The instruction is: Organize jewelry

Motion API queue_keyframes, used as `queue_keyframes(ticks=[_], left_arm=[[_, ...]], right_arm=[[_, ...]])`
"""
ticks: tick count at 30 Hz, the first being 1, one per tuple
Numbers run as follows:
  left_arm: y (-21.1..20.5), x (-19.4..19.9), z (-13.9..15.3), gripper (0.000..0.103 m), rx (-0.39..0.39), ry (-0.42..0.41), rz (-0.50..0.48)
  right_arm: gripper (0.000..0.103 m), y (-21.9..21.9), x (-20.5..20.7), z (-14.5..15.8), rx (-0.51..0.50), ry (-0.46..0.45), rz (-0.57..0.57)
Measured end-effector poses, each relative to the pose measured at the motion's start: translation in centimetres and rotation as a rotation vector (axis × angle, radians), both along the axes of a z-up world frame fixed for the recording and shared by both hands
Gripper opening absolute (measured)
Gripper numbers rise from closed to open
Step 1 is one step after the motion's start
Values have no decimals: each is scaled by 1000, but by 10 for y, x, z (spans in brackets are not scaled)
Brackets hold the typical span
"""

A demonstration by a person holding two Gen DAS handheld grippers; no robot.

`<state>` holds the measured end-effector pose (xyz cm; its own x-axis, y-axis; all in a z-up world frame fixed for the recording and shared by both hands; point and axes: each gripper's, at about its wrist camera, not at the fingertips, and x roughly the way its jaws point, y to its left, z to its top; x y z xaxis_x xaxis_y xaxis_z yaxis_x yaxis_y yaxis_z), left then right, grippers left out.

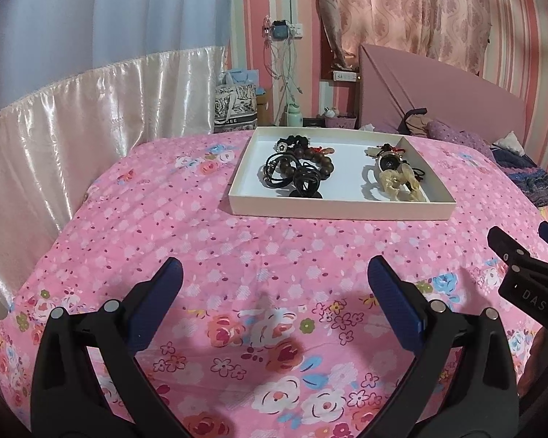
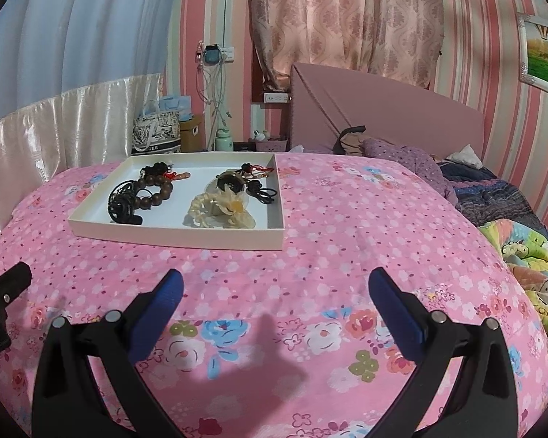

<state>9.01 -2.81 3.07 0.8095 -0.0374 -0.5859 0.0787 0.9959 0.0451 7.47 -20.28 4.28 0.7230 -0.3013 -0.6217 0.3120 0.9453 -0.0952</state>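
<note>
Hovering low over the pink floral bedspread (image 1: 237, 255), the left gripper (image 1: 274, 292) is seen with its blue-padded fingers (image 1: 160, 303) spread wide, nothing held between them. The shallow white tray (image 1: 339, 208) is set ahead on the bedspread, well apart from the fingertips. Inside it, a wooden bead bracelet (image 1: 310, 162) and black cords (image 1: 292, 179) are grouped at the left, a cream flower hair clip (image 1: 398, 182) and a round dark pendant (image 1: 388, 162) at the right. The right gripper (image 1: 522, 273) is partly visible at the right edge; its finger state cannot be told there. A shiny cream curtain (image 1: 91, 109) is hung at the left.

In the right wrist view, the right gripper (image 2: 276, 301) is likewise held above the bedspread (image 2: 347, 219), fingers (image 2: 394, 306) released and wide, empty. The tray (image 2: 179, 235) lies ahead to the left, with bracelet (image 2: 157, 186), cords (image 2: 120, 204) and clip (image 2: 223, 211) inside. Part of the left gripper (image 2: 0, 299) is seen at the left edge. A pink headboard (image 2: 383, 109), a patterned curtain (image 2: 347, 18), striped wallpaper (image 2: 493, 54) and a rumpled blanket (image 2: 522, 248) are shown behind.
</note>
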Motion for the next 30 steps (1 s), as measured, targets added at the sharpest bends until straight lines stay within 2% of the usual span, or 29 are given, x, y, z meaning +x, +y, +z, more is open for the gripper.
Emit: queue_keyframes(ticks=[14, 30], left_arm=[[3, -1, 2, 100, -4, 0, 15], [0, -2, 2, 100, 30, -10, 20]], right_arm=[[101, -1, 1, 0, -7, 2, -7], [101, -1, 0, 0, -8, 4, -7]])
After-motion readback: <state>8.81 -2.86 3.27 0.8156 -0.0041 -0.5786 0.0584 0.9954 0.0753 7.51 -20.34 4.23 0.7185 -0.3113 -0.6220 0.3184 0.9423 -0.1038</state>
